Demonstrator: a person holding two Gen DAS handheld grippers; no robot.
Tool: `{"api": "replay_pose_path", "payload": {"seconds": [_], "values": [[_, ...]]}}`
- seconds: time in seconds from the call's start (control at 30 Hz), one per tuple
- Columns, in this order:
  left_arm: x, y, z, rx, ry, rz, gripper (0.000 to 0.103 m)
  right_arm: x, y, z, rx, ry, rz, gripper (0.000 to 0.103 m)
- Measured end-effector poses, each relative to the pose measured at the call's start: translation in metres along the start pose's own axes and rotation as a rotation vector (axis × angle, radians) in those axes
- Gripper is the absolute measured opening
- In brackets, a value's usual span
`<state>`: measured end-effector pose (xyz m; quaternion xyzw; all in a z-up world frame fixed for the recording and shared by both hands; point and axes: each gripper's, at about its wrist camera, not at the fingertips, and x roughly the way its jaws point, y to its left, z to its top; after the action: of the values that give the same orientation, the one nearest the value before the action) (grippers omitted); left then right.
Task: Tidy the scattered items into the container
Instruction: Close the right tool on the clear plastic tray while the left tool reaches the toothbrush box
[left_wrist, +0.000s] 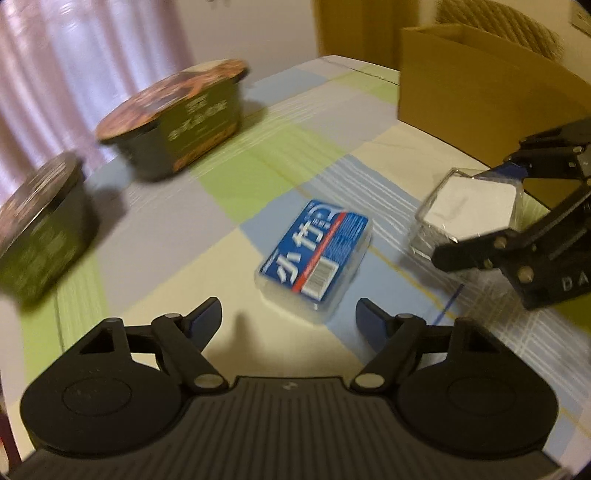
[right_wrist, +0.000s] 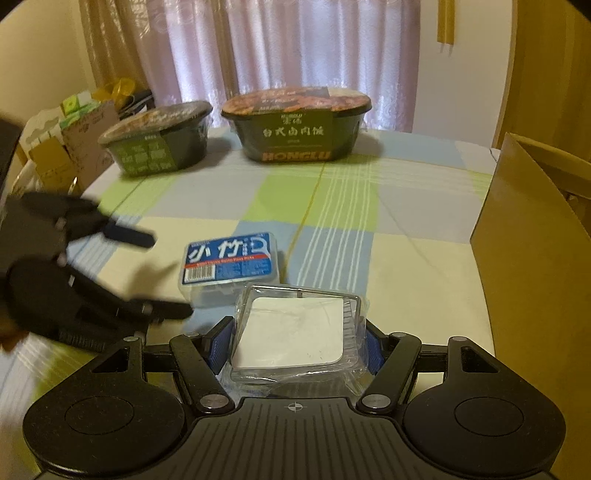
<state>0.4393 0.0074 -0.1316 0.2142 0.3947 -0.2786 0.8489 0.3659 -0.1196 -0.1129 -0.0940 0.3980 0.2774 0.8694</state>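
Fingers (right_wrist: 221, 341) of my right gripper (right_wrist: 295, 343) sit closest to me, their blue pads pressed against both sides of a clear box (right_wrist: 295, 332) with a white card inside, so that tool is clamped on it. From the left wrist view I see the same clear box (left_wrist: 469, 218) pinched in the right gripper (left_wrist: 480, 214) at the right side, near the front wall of the carton. I cannot tell whether the box is lifted or touching the cloth.

My left gripper (left_wrist: 290, 317) is spread wide with nothing between its fingers, low over the cloth (left_wrist: 184, 229). Just ahead of it lies the blue floss case (left_wrist: 314, 258), flat on the checked cloth and slightly turned. In the right wrist view the floss case (right_wrist: 231, 260) sits right beyond the clear box, with the blurred left gripper (right_wrist: 162, 273) reaching in from the left, one finger either side of the near-left end of the case but apart from it.

Farther back stand two dark noodle bowls, sealed and upright: the left bowl (right_wrist: 159, 142) and the right bowl (right_wrist: 295, 125), near each other at the far edge of the table.

The carton (right_wrist: 535, 258) rises at the right, open at the top, well apart from the bowls. Behind everything hangs a pale curtain (right_wrist: 295, 48)
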Motion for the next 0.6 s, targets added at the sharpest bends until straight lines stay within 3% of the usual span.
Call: {"api": "replay_pose_path", "payload": {"seconds": [0.13, 0.3, 0.4, 0.5, 0.6], "values": [[0.014, 0.002, 0.013, 0.153, 0.025, -0.061, 0.074, 0.004, 0.000, 0.003, -0.107, 0.034, 0.027, 0.071], [0.024, 0.004, 0.026, 0.261, 0.050, -0.112, 0.068, 0.004, 0.005, 0.003, -0.184, 0.054, 0.050, 0.071], [0.030, 0.003, 0.033, 0.298, 0.073, -0.154, 0.067, 0.005, 0.009, 0.001, -0.211, 0.066, 0.051, 0.071], [0.035, 0.001, 0.036, 0.324, 0.096, -0.169, 0.055, 0.007, 0.008, 0.001, -0.201, 0.072, 0.051, 0.071], [0.036, -0.001, 0.037, 0.319, 0.109, -0.166, 0.054, 0.010, 0.006, 0.000, -0.192, 0.079, 0.052, 0.071]]}}
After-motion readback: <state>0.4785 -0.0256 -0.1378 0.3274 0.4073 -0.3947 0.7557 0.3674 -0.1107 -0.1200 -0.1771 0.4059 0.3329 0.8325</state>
